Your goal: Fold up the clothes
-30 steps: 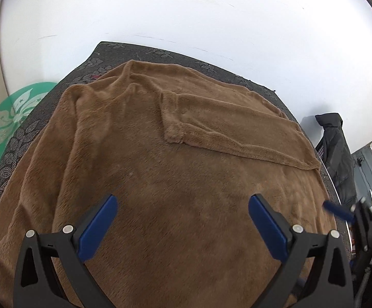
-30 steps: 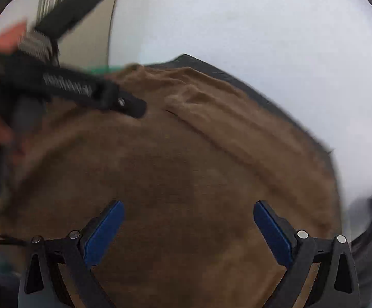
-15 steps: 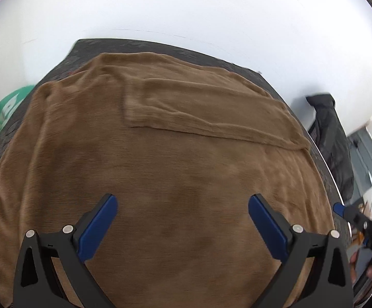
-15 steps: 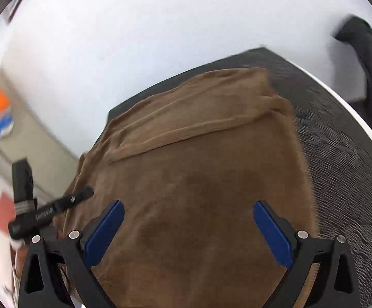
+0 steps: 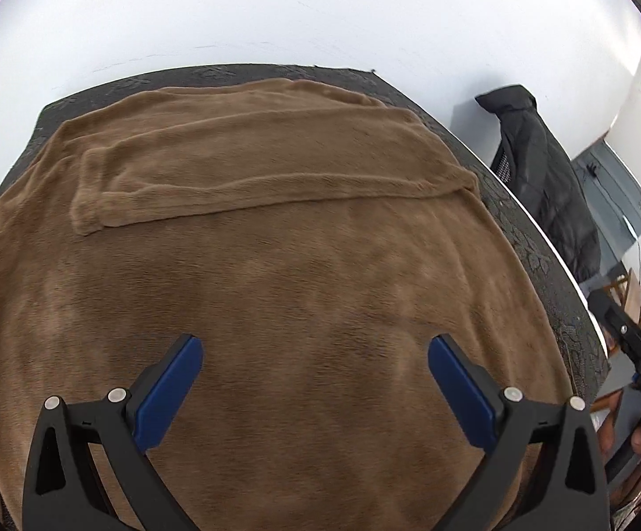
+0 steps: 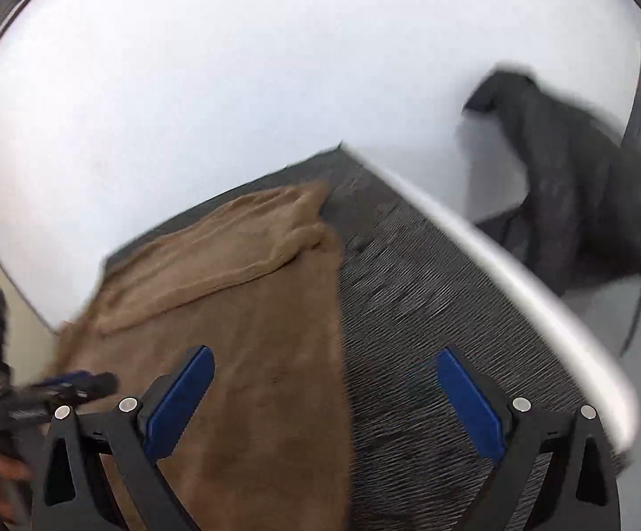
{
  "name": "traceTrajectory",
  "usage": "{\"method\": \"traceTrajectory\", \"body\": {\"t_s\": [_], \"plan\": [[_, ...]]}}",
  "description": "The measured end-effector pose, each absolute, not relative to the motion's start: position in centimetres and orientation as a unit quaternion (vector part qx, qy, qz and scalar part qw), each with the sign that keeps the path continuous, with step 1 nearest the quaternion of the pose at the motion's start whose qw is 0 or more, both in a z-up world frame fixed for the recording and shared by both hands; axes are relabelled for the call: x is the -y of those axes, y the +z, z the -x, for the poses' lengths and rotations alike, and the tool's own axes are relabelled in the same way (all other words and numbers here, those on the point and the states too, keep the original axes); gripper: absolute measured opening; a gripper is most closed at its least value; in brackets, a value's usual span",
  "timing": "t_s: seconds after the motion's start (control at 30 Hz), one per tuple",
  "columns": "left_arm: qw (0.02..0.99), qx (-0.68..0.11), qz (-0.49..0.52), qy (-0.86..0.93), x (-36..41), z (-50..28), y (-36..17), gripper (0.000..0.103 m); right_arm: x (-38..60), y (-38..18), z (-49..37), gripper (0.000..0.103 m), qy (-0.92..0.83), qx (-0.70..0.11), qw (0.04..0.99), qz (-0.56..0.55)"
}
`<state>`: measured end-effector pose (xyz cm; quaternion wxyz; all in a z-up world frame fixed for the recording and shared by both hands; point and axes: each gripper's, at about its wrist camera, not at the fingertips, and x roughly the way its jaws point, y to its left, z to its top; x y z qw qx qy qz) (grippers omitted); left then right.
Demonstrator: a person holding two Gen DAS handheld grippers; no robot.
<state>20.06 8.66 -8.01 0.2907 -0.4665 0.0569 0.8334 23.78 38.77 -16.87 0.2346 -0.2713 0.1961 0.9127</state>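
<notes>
Garment (image 5: pixel 276 274), brown and fluffy, lies flat on the dark table (image 5: pixel 537 239) with one sleeve (image 5: pixel 272 177) folded across its far part, while the left gripper (image 5: pixel 316 380) and right gripper (image 6: pixel 325 391) hover above, jaws apart and empty.

Your garment (image 5: pixel 276 274) lies spread on the desk (image 5: pixel 537 256), a sleeve (image 5: pixel 267 177) folded across its far part. Your left claw (image 5: pixel 316 380) hangs over its near middle; your right claw (image 6: pixel 325 394) straddles its right edge. A jacket (image 5: pixel 546 177) hangs beyond the desk's right side.
</notes>
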Motion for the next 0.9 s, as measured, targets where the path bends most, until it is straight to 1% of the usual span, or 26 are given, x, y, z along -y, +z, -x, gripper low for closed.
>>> {"method": "traceTrajectory", "body": {"t_s": [0.07,0.27,0.63,0.9], "plan": [[0.294,-0.057,0.469,0.831,-9.2,-20.3,-8.3,0.102,-38.5,-16.3,-24.1,0.102,0.915,-0.146,0.263,0.268],[0.299,-0.059,0.475,0.825,-9.8,-20.8,-9.1,0.102,-38.0,-16.0,-23.8,0.102,0.91,-0.044,0.311,0.272],[0.294,-0.036,0.48,0.826,-8.3,-21.0,-9.8,0.102,-35.6,-15.8,-23.3,0.102,0.893,0.07,0.344,0.28],[0.292,-0.016,0.47,0.833,-6.0,-21.4,-9.7,0.102,-34.2,-14.9,-22.1,0.102,0.889,0.115,0.341,0.282]]}}
